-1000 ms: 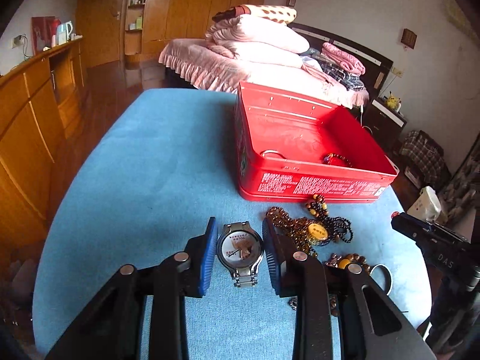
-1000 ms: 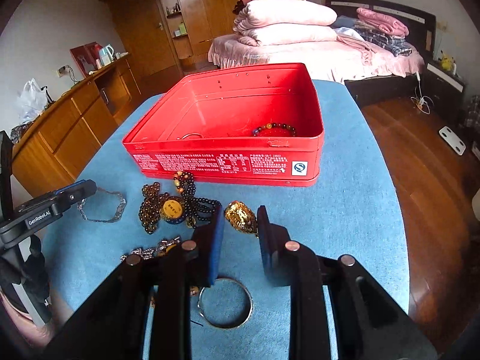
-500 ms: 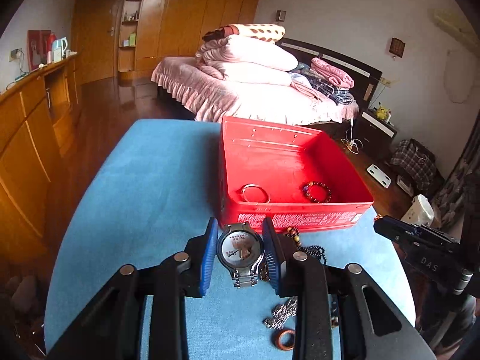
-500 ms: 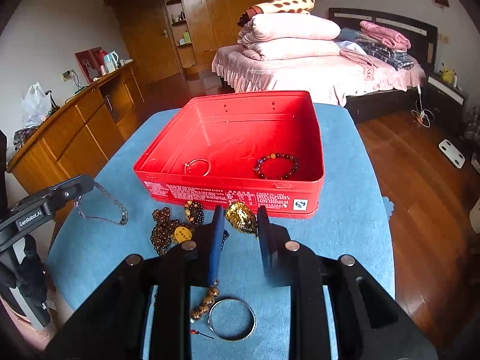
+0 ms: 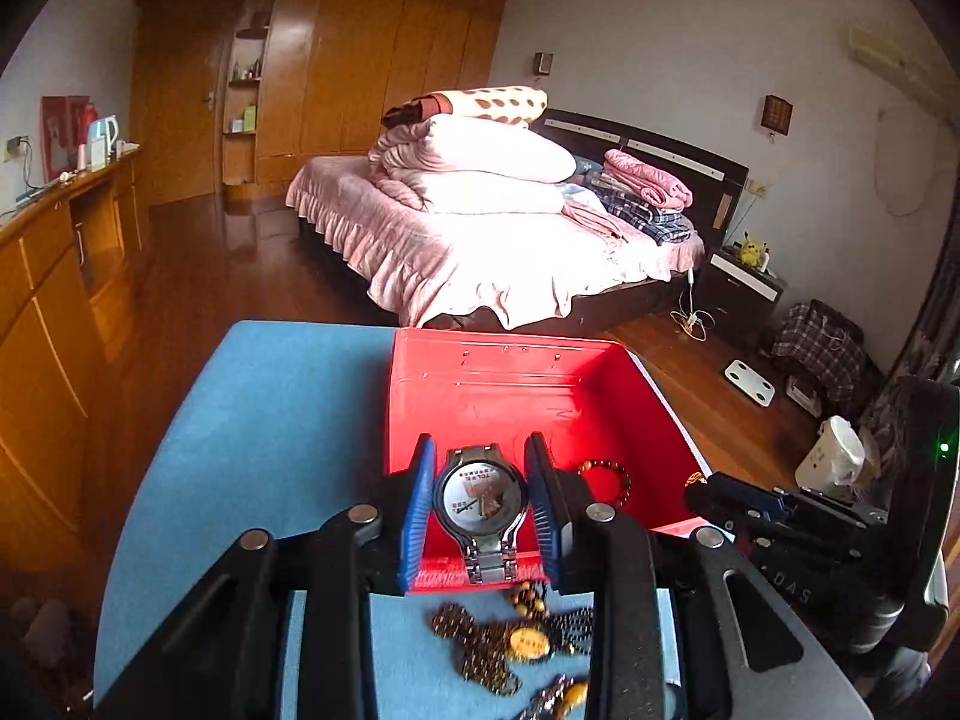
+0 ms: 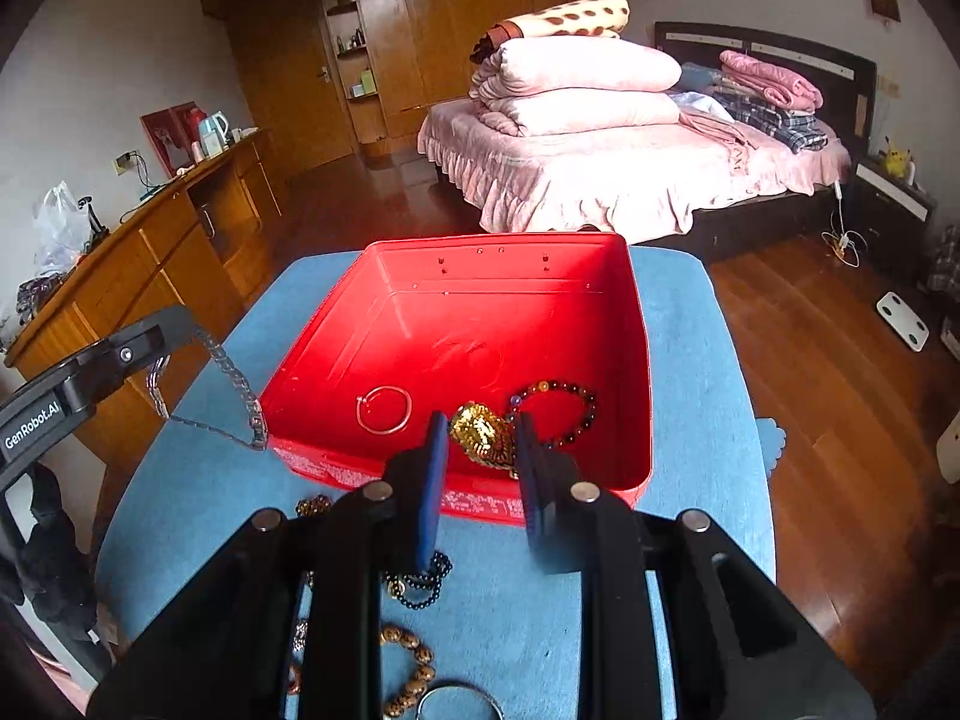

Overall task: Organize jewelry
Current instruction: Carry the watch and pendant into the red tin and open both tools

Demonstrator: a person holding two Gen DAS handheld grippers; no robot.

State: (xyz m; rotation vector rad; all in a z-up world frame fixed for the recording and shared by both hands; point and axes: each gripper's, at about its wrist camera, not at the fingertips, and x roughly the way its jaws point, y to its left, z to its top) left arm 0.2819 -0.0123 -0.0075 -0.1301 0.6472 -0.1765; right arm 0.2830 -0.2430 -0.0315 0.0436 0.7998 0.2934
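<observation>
Your left gripper [image 5: 480, 498] is pinching the silver wristwatch [image 5: 481, 501] by its case between the blue pads, with the watch's band hanging below, and it sits over the near wall of the red tin [image 5: 510, 396]. Your right gripper [image 6: 480, 450] is clamped on a gold ornament [image 6: 483, 433], also over the tin's near edge. Just beyond those fingers a thin bangle [image 6: 384, 410] and a dark beaded bracelet [image 6: 561, 411] lie inside the tin, while bead strings [image 6: 420, 579] rest on the blue table [image 6: 690, 360] beneath the claw.
</observation>
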